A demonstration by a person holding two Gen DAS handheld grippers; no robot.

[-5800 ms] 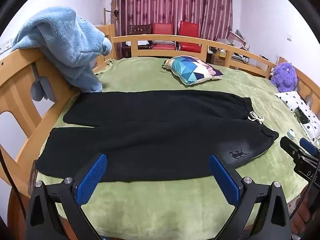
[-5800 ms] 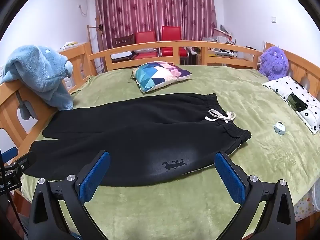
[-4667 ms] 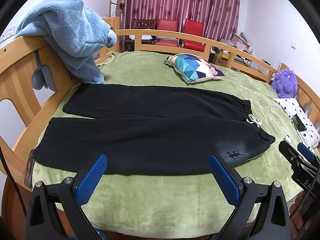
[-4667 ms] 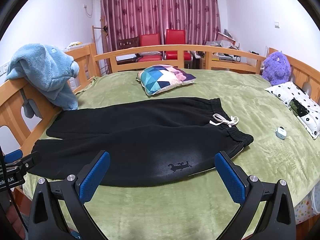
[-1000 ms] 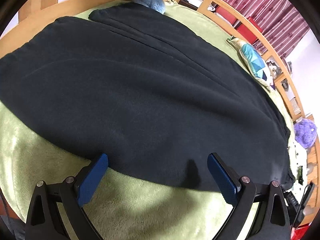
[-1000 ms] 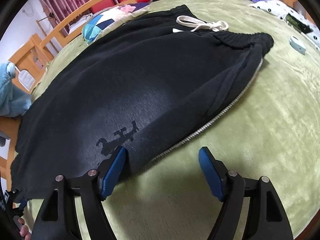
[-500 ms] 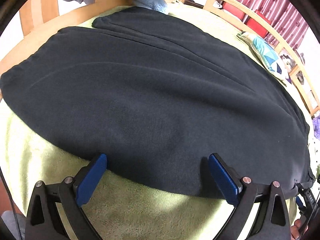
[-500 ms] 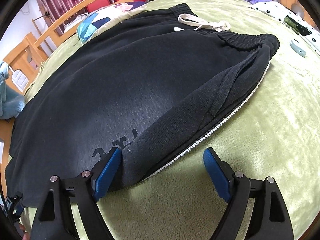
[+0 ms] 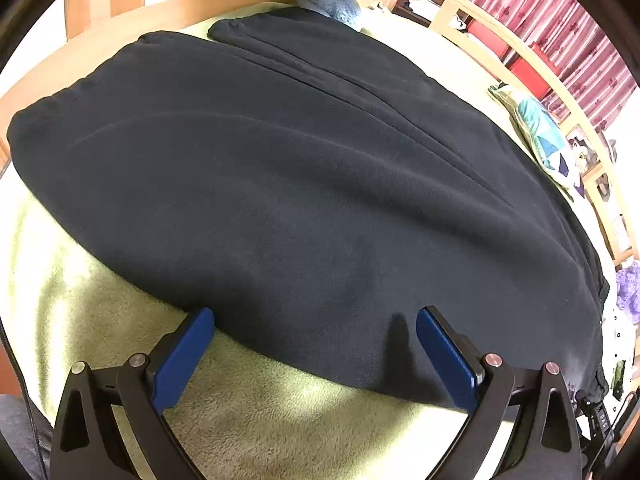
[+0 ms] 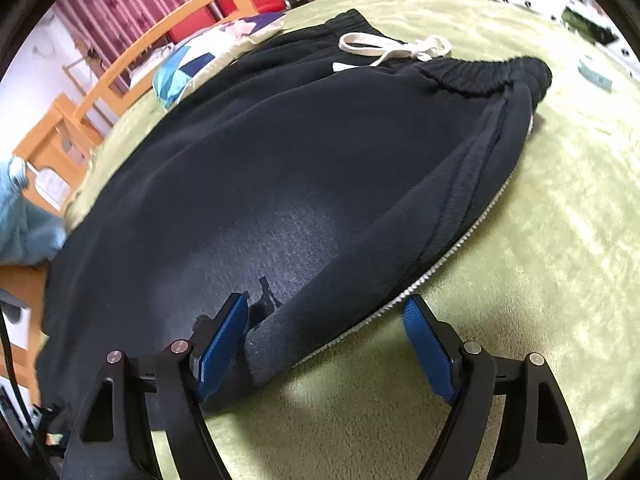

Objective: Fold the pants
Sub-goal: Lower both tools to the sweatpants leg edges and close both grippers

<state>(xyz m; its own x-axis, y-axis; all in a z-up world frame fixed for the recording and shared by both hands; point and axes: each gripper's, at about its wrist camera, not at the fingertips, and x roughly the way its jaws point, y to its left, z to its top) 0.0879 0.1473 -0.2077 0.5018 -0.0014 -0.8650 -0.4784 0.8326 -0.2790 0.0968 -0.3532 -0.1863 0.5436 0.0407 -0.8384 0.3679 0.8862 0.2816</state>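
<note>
Left wrist view: the black pants [image 9: 320,184] fill most of the frame, spread flat on the green bed blanket [image 9: 80,320], legs running to the upper left. The left gripper [image 9: 314,330] sits low at the bottom centre with its blue fingers [image 9: 184,356] apart, straddling the near hem edge of the fabric. Right wrist view: the pants [image 10: 300,168] lie with the waistband and white drawstring [image 10: 392,48] at upper right. The right gripper [image 10: 324,320] has its fingers [image 10: 222,344] apart, the one at lower left resting on the fabric beside a small printed logo [image 10: 264,300], the other over the blanket [image 10: 540,240].
</note>
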